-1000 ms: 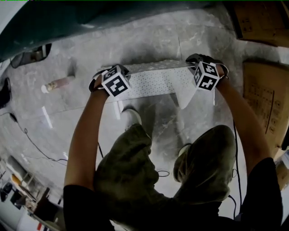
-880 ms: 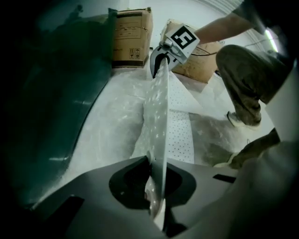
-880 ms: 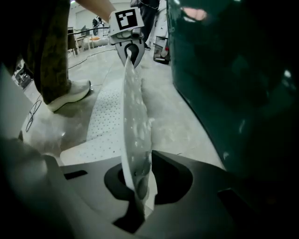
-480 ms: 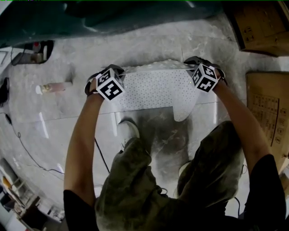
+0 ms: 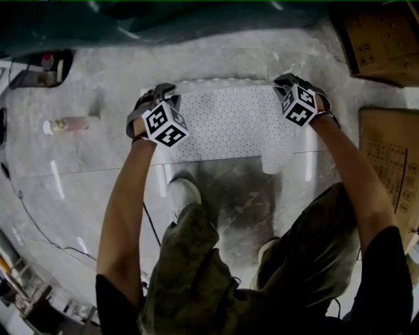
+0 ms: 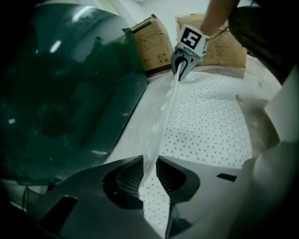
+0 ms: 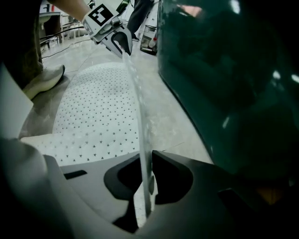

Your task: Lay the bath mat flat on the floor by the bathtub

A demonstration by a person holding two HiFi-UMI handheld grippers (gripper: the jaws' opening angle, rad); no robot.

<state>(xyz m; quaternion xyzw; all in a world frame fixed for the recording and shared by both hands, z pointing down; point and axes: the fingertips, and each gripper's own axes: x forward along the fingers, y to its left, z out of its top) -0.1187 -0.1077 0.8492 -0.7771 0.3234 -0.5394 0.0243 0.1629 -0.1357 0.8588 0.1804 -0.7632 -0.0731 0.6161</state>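
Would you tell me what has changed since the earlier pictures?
Both grippers lowered the bath mat beside the bathtub; more now lies flat. The jaws of the left gripper have just been opening, mat edge still between them. The right gripper keeps its grip; the bottle stayed.

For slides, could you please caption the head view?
Bath mat by bathtub: right hand-held gripper grips it, left hand-held gripper just opening around it.

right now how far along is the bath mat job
Done: most of the bath mat lies on the floor beside the bathtub. In hand: the right gripper pinches its far edge; the left gripper has just been opening its jaws around it. Left: release, then flatten the near right corner, which looks folded.
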